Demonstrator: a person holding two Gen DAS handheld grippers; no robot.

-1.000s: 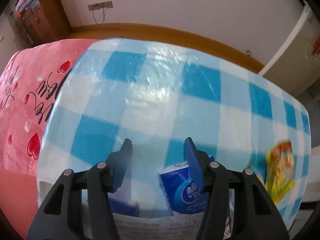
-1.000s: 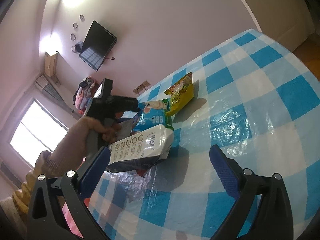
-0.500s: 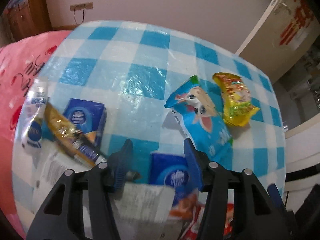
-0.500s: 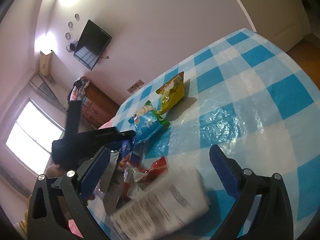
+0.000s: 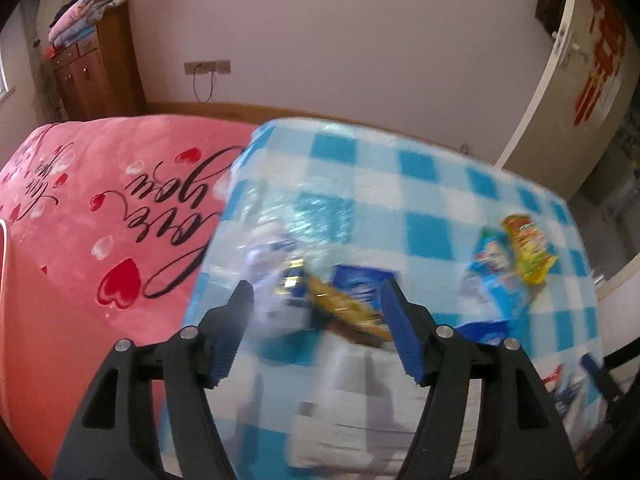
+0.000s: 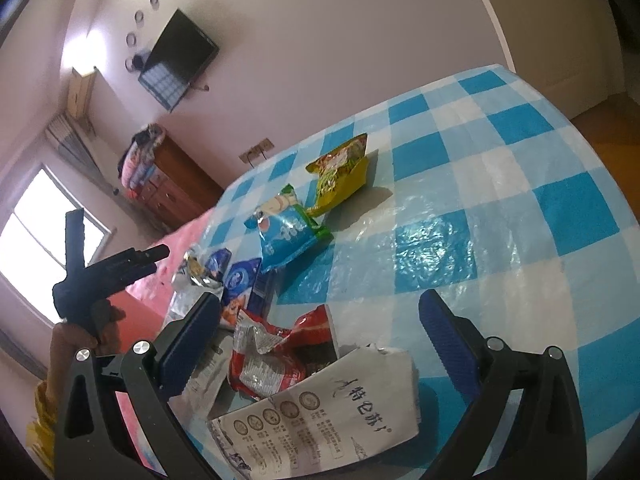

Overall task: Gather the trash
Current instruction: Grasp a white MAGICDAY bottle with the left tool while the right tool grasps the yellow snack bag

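Both tools are spread wide with nothing in them, the right tool (image 6: 320,344) hanging over the white bag (image 6: 320,412) and red wrapper (image 6: 280,356) at the table's (image 6: 520,240) near edge, so I'd guess next is clamping one, with blue bag (image 6: 288,236) and yellow bag (image 6: 340,176) farther toward the middle and the left tool (image 5: 316,332) waiting.

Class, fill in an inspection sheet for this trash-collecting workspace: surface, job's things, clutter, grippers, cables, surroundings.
Surface: checked tablecloth, plastic-covered.
Job's things: yellow snack bag, blue snack bag, red wrapper, white printed bag, blue tissue packs.
Clutter: nothing seen.
Grippers: left gripper open, empty; right gripper open, empty, above the red wrapper.
Cables: cord hanging from wall socket.
Surroundings: pink blanket, wooden cabinet, wall TV.
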